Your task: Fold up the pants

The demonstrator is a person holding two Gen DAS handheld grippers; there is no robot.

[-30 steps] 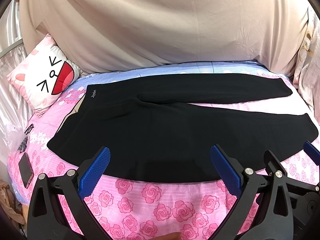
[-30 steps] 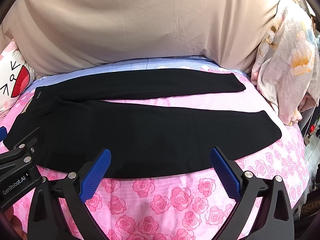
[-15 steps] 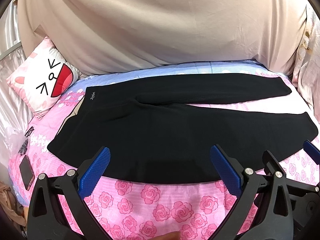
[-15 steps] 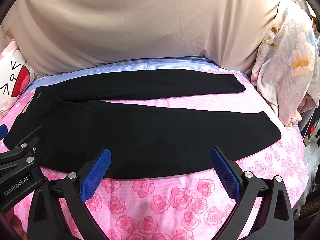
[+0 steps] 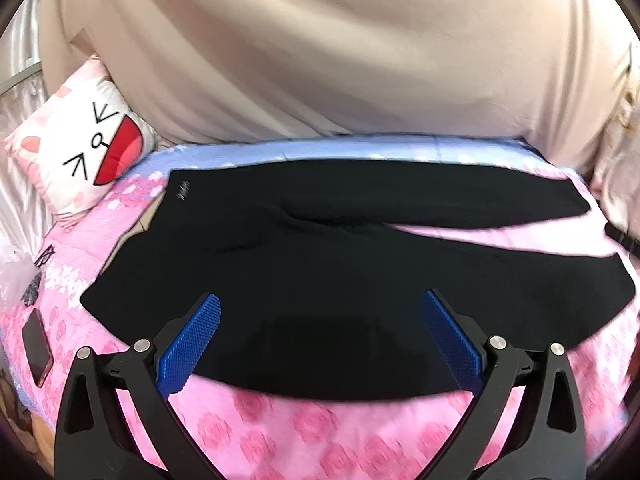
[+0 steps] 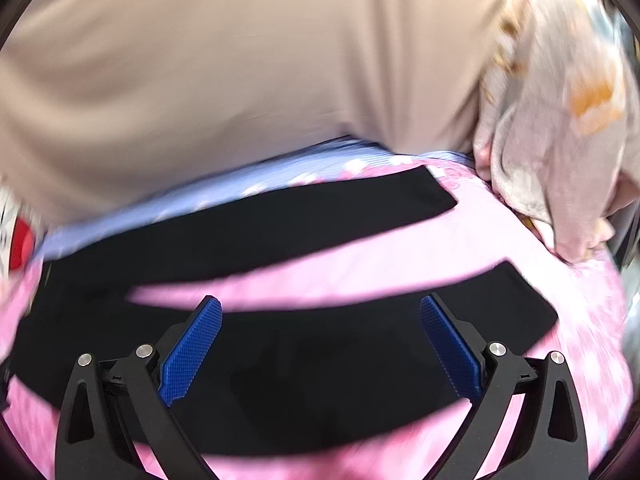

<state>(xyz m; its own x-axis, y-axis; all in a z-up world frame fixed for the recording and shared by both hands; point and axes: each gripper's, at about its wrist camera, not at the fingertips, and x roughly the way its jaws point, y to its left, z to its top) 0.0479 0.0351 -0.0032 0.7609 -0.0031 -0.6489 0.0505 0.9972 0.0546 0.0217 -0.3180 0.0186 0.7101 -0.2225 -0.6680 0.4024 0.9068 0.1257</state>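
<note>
Black pants (image 5: 320, 264) lie flat across a pink rose-print bed (image 5: 304, 432), waistband at the left, two legs spread out to the right. My left gripper (image 5: 320, 336) hangs open over the near edge of the seat and thigh, its blue pads wide apart and empty. In the right wrist view the same pants (image 6: 320, 368) show both legs with a pink gap between them. My right gripper (image 6: 320, 340) is open above the near leg, closer to the hem end. Both views are motion-blurred.
A beige sheet (image 5: 320, 60) covers the wall behind the bed. A cartoon-face pillow (image 5: 84, 148) leans at the far left and a phone (image 5: 36, 348) lies near the left bed edge. A floral blanket (image 6: 560, 140) is heaped at the right end.
Both grippers have moved forward and lower toward the pants. The right one has swung rightward toward the leg ends and is no longer seen in the left wrist view.
</note>
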